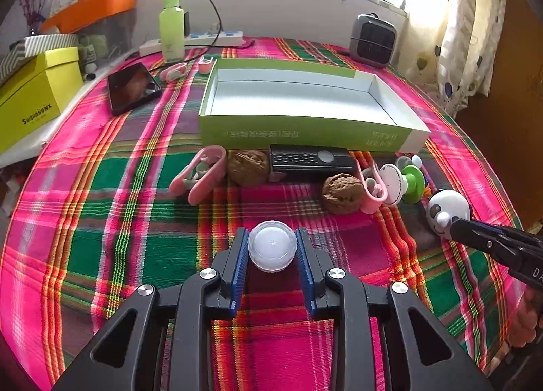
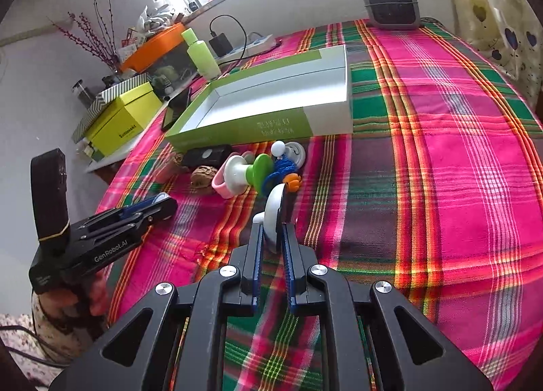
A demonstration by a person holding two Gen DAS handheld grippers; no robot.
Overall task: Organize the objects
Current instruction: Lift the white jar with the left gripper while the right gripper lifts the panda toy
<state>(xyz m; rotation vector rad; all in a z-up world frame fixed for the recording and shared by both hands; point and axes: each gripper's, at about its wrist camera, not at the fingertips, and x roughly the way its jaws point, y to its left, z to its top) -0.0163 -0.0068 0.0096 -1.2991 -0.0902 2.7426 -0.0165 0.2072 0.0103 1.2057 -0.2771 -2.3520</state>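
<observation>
My left gripper (image 1: 272, 233) is shut on a small round white jar (image 1: 272, 250), its blue pads pressing both sides just above the plaid cloth. My right gripper (image 2: 272, 226) is shut on a white panda-face toy (image 2: 273, 208), seen edge-on between its pads. In the left wrist view the panda toy (image 1: 448, 208) shows its face at the right gripper's tip (image 1: 456, 225). The left gripper (image 2: 168, 202) appears at the left of the right wrist view. An open green-and-white box (image 1: 305, 131) (image 2: 271, 126) lies beyond both, with nothing inside.
In front of the box lie two walnuts (image 1: 247, 167) (image 1: 342, 192), pink clips (image 1: 203, 175), a black flat device (image 1: 310, 158) and a green-white toy (image 1: 412, 182). A phone (image 1: 132, 87), green bottle (image 1: 172, 26), heater (image 1: 373, 40) and yellow box (image 1: 34, 99) stand farther back.
</observation>
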